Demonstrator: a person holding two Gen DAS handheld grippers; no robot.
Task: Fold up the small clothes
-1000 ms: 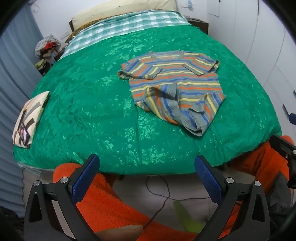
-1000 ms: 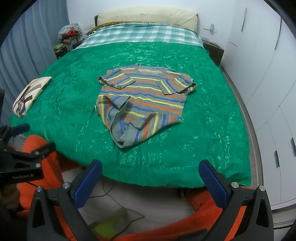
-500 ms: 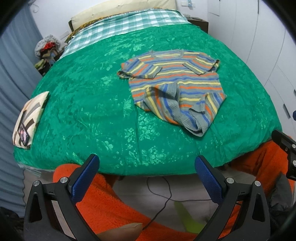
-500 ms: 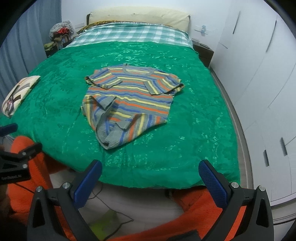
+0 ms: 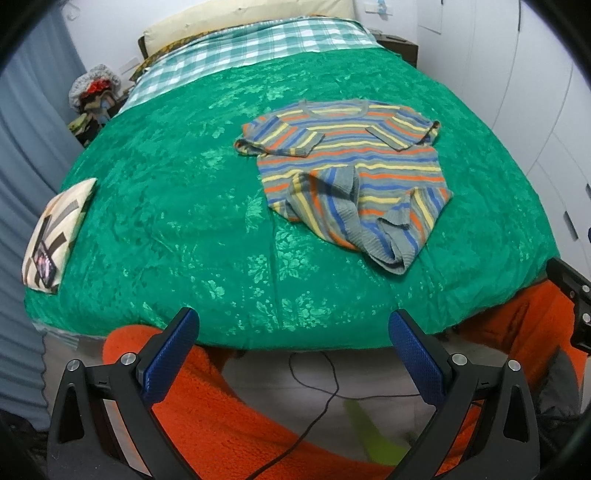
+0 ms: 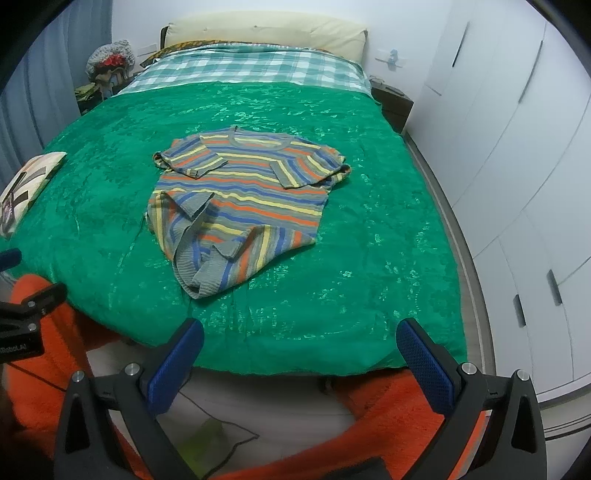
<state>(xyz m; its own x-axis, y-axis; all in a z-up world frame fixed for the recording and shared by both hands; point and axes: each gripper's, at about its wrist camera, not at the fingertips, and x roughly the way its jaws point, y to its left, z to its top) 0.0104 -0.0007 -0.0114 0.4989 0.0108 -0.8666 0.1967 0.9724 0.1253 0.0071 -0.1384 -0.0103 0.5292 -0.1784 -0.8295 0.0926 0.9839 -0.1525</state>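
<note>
A small striped sweater (image 5: pixel 354 173) in grey, blue, orange and yellow lies on the green bedspread (image 5: pixel 184 206), collar toward the headboard. Both sleeves are folded inward and its lower hem is rumpled and partly turned up. In the right wrist view the same sweater (image 6: pixel 243 195) sits left of centre on the bedspread (image 6: pixel 369 258). My left gripper (image 5: pixel 293 328) hangs open off the foot of the bed, well short of the sweater. My right gripper (image 6: pixel 301 338) is open too, at the bed's near edge, with nothing between its fingers.
A patterned cushion (image 5: pixel 55 229) lies at the bed's left edge. Plaid sheet (image 6: pixel 251 66) and pillow (image 6: pixel 266 33) lie at the head. White wardrobe doors (image 6: pixel 517 147) line the right side. Orange fleece trousers (image 5: pixel 229 424) and a black cable (image 5: pixel 317 391) are below the grippers.
The right wrist view has shifted slightly rightward and closer to the bed. The left view is nearly unchanged. The sweater has not moved and both grippers stay open.
</note>
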